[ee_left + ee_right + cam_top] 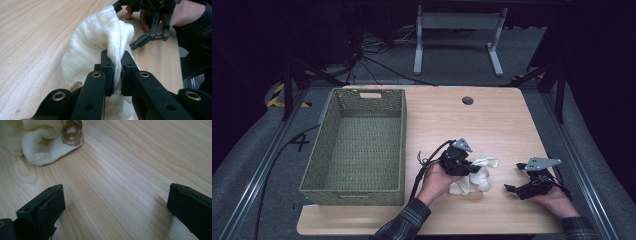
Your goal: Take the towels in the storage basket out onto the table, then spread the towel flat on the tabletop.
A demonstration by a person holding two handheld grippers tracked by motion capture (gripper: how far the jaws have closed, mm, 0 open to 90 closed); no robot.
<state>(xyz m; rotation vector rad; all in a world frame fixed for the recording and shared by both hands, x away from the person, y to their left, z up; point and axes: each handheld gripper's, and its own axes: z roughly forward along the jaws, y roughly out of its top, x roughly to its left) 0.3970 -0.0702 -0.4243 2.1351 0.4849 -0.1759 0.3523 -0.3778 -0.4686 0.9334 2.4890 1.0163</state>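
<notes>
Left gripper (469, 166) pinched a cream cloth (476, 176) on the wooden table (492, 125); right gripper (516, 177) stood wide and empty.

We saw the cloth bunched near the table's front edge, between the two grippers, with bare wood behind it and the green wicker basket (327, 130) well apart at the table's left edge. We noted the left jaws nearly closed, clamping a fold of cloth (100, 37). Our right jaws hovered low over bare wood, near the cloth (40, 142) but not touching.
</notes>
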